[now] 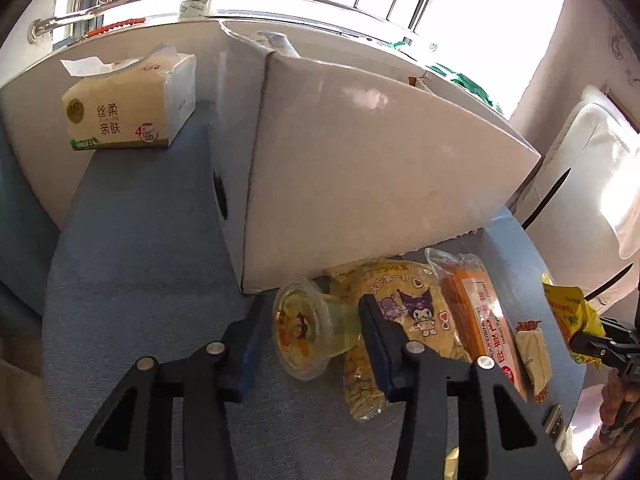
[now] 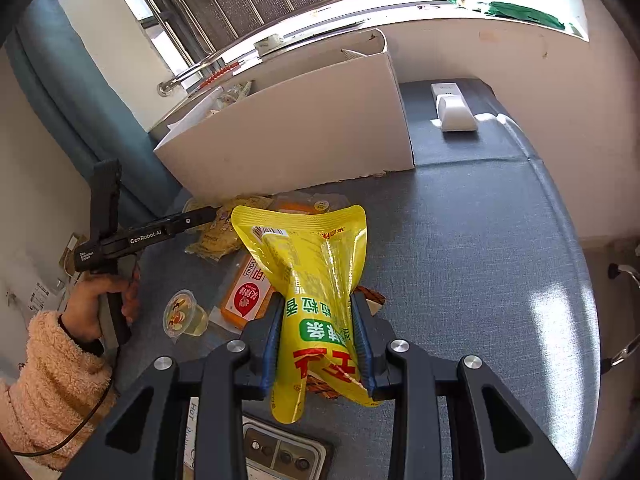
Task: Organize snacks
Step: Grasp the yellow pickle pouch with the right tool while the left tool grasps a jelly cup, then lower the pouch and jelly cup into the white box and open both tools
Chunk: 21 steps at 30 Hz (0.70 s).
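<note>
A clear jelly cup lies on its side on the blue-grey table, in front of the white cardboard box. My left gripper is open, its fingers either side of the cup. In the right wrist view the cup lies alone, with the left gripper hanging above it. Beside the cup lie a cartoon snack bag, an orange pack and a small pack. My right gripper is shut on a yellow snack bag, lifted off the table.
A tissue pack stands back left by the sill. The box holds some packets. A white adapter sits beyond its right end, and a phone lies under my right gripper. A fuzzy sleeve is at the left.
</note>
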Tool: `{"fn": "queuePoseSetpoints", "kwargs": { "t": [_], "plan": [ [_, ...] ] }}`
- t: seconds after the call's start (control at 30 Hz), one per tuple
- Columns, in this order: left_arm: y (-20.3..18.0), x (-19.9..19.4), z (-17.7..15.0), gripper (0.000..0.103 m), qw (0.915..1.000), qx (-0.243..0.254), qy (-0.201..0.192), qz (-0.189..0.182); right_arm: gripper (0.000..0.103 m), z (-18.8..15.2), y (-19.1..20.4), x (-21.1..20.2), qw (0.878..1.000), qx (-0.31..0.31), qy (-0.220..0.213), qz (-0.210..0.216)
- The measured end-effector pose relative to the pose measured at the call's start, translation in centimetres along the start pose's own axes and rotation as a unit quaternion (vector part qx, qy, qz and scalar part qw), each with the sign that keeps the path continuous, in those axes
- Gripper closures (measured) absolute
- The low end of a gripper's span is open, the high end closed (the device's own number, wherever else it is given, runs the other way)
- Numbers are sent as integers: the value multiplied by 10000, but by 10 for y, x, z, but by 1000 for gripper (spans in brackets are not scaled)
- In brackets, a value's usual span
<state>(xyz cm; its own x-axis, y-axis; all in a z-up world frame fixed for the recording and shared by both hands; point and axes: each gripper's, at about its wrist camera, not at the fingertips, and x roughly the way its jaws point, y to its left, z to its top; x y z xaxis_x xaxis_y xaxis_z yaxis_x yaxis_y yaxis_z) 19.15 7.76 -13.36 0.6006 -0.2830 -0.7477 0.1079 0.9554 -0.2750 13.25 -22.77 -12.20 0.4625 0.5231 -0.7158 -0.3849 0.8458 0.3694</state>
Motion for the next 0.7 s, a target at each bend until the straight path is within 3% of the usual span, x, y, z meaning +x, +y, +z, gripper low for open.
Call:
{"fn": "queuePoseSetpoints", "kwargs": {
  "t": [0.17,0.3,0.37,0.47,0.7],
  "plan": [
    [-7,-16,-3,69,9995,121,-234,199,68,-1,1,2,10000,19,29,40],
    [-8,-38,-7,69,9988,105,-463,153,68,0,5,1,10000,-46,3,70],
    [-12,-46,-9,69,9977,273,-504,348,68,1,7,3,9999,-65,13,76],
    [-12,-71,-8,69,9964,89,-837,95,68,5,11,5,9998,-98,24,150],
    [-40,-137,29,69,9849,426,-1674,-76,68,41,28,-5,9986,-296,-313,310]
  ]
}}
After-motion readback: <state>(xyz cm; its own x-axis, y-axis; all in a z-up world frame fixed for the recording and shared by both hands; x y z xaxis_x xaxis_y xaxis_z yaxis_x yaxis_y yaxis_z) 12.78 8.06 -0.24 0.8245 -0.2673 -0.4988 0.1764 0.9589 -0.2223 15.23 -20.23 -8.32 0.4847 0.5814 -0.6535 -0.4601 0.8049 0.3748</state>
